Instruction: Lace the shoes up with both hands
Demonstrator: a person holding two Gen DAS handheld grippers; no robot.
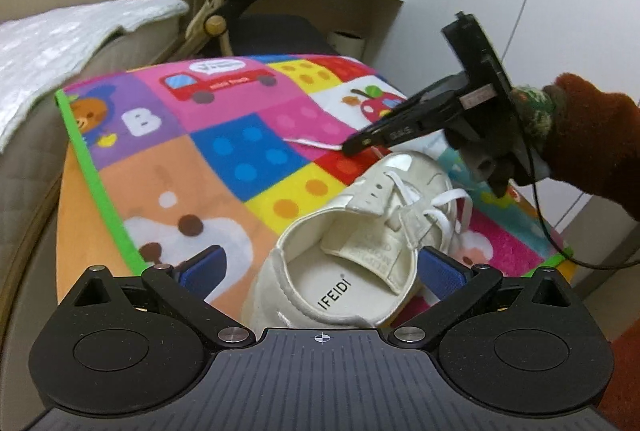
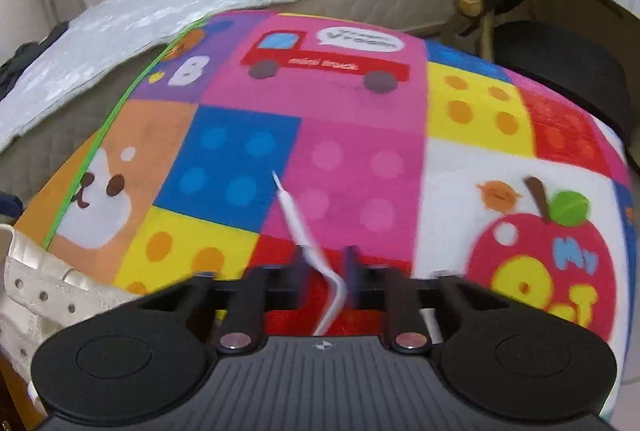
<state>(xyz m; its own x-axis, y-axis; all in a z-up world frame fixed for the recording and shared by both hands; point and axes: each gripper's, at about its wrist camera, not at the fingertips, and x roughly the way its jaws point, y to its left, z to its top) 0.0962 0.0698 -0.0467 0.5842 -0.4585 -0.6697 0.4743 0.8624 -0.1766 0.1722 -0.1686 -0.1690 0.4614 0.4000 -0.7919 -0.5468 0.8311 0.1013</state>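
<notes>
Left gripper (image 1: 320, 271) open, blue pads wide apart either side of heel opening, touching nothing. White leather sneaker (image 1: 360, 251) at centre of left wrist view, heel toward camera, toe toward 1 o'clock, resting on fleecy patchwork play mat (image 1: 224, 167) in bright blocks. Padded tongue folded up, flat woven laces loose across eyelets. Right gripper (image 1: 352, 145) at 2 o'clock from sneaker, just past toe, closed on white flat shoelace end (image 2: 298, 227). In right wrist view lace runs up between pads, long axis toward 11 o'clock, stiff tip free above mat. Perforated eyelet row (image 2: 44, 295) at 9 o'clock from right gripper, near. Judgement: next move a swing back toward eyelets; right hand carries lace, left nearer to steady sneaker.
</notes>
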